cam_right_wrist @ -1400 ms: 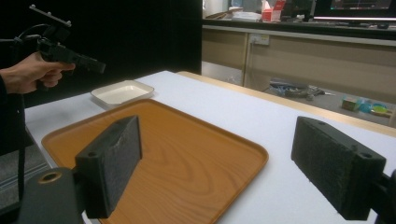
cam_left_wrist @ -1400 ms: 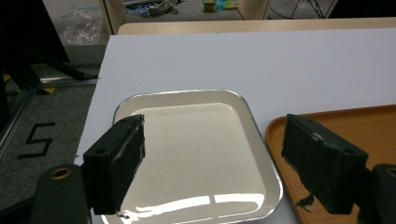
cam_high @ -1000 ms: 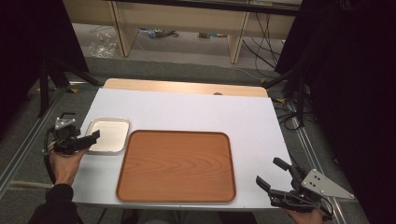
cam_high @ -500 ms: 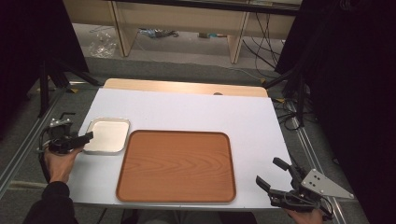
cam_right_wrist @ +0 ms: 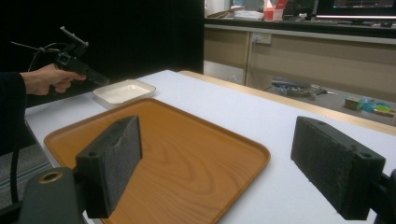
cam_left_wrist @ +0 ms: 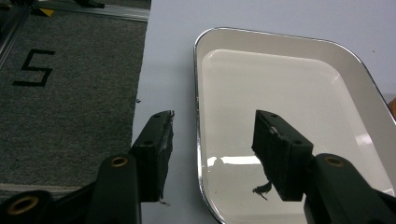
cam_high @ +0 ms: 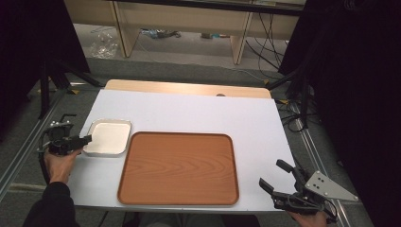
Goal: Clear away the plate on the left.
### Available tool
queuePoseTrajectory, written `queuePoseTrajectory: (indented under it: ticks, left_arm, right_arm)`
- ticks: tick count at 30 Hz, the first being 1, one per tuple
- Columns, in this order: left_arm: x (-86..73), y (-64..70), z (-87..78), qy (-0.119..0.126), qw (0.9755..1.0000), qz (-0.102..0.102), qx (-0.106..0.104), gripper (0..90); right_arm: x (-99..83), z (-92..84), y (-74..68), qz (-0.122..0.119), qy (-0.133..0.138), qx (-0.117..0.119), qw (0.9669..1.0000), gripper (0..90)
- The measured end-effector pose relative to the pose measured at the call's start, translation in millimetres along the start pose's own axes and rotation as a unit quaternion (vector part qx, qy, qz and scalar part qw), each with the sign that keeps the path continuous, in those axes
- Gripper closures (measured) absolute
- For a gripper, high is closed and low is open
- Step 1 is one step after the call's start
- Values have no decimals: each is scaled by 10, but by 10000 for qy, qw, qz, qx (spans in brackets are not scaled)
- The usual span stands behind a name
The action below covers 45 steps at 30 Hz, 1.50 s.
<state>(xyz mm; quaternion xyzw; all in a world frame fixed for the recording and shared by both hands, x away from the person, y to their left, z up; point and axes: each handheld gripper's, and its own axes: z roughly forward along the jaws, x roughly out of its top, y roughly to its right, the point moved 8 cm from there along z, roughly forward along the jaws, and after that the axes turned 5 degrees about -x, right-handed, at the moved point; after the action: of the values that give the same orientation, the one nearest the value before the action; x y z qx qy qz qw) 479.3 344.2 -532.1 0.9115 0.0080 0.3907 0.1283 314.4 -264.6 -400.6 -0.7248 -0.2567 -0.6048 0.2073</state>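
A small white enamel tray (cam_high: 109, 137) lies on the white table at the left, empty. My left gripper (cam_high: 86, 140) is at its left edge. In the left gripper view the gripper (cam_left_wrist: 212, 126) is open and straddles the white tray's (cam_left_wrist: 289, 88) left rim, one jaw over the table and one over the tray's inside. A large wooden tray (cam_high: 179, 168) lies empty in the middle. My right gripper (cam_high: 270, 173) is open near the table's front right corner and points at the wooden tray (cam_right_wrist: 163, 149), with nothing between its jaws (cam_right_wrist: 224, 154).
The right gripper view shows the left hand's gripper (cam_right_wrist: 88, 73) beside the white tray (cam_right_wrist: 123, 91). Bare white table top (cam_high: 198, 113) stretches behind both trays. Grey carpet with a taped mark (cam_left_wrist: 32, 67) lies beyond the table's left edge. A metal rail (cam_high: 23, 156) runs along that side.
The left hand has drawn back slightly to the left, so its gripper now sits at the white tray's left rim. The right gripper has not moved.
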Motion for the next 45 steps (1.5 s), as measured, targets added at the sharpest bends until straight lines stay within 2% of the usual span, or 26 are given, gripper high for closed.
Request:
queuePoseTrajectory:
  ticks: [1, 2, 9, 10, 12, 13, 14, 16, 18, 19, 21, 26, 28, 31, 34, 35, 36, 37, 40, 45]
  left_arm:
    - [-7, -5, 8, -15, 10000, -46, 14, 481]
    - [-11, -18, 14, -70, 10000, 20, 4, 508]
    - [-30, -35, 73, -179, 9998, -17, -62, 586]
    - [-39, -38, 78, -187, 9998, -92, -73, 586]
    - [-48, -61, 94, -238, 9997, -71, -72, 602]
    - [-64, -69, 105, -291, 9994, -161, -50, 623]
    - [-67, -78, 118, -281, 9995, -95, -115, 643]
    - [-85, -68, 140, -307, 9992, -219, -93, 647]
    - [-87, -78, 149, -331, 9993, -140, -105, 651]
    - [-86, -73, 150, -306, 9991, -269, -82, 665]
    - [-84, -80, 160, -311, 9993, -166, -131, 694]
    - [-76, -61, 175, -330, 9991, -204, -187, 764]
    - [-70, -60, 182, -300, 9992, -187, -179, 788]
    - [-66, -82, 176, -232, 9990, -340, -152, 835]
    - [-63, -83, 171, -210, 9990, -355, -161, 861]
    - [-48, -78, 159, -138, 9986, -450, -222, 866]
    - [-48, -78, 159, -138, 9986, -450, -222, 873]
    - [-4, -62, 125, 97, 9973, -650, -334, 881]
    - [18, -48, 112, 126, 9978, -590, -272, 884]
    - [53, -34, 73, 252, 9966, -711, -326, 886]
  right_arm:
    - [-1, -1, 0, -1, -6, -6, 10000, 172]
    - [-4, -6, 7, -15, -41, -39, 10000, 173]
    - [-1, -1, 1, -4, -5, -5, 10000, 173]
    - [0, -2, 0, 0, -5, -5, 10000, 173]
    - [-1, 0, 2, -5, -3, -6, 10000, 174]
    - [4, 8, -3, 14, 41, 18, 10000, 174]
    - [-1, 0, 1, -5, -2, -2, 10000, 174]
    - [-5, -5, 7, -16, -45, -41, 10000, 175]
    - [-5, -4, 8, -18, -43, -42, 10000, 175]
    - [-6, -4, 8, -18, -46, -40, 10000, 175]
    - [-5, -5, 9, -25, -43, -40, 10000, 176]
    - [-9, -6, 9, -32, -66, -38, 10000, 176]
    - [-6, -3, 7, -31, -39, -39, 10000, 176]
    - [-9, -7, 6, -42, -65, -37, 10000, 177]
    - [-13, -11, 1, -7, -95, -42, 9999, 177]
    - [-18, -17, -5, 49, -132, -51, 9999, 177]
    - [-18, -16, -5, 44, -130, -45, 9999, 176]
    - [-19, -17, -5, 47, -134, -51, 9999, 176]
    - [-14, -15, -8, 54, -107, -41, 9999, 177]
    - [-14, -18, -8, 53, -105, -39, 9999, 177]
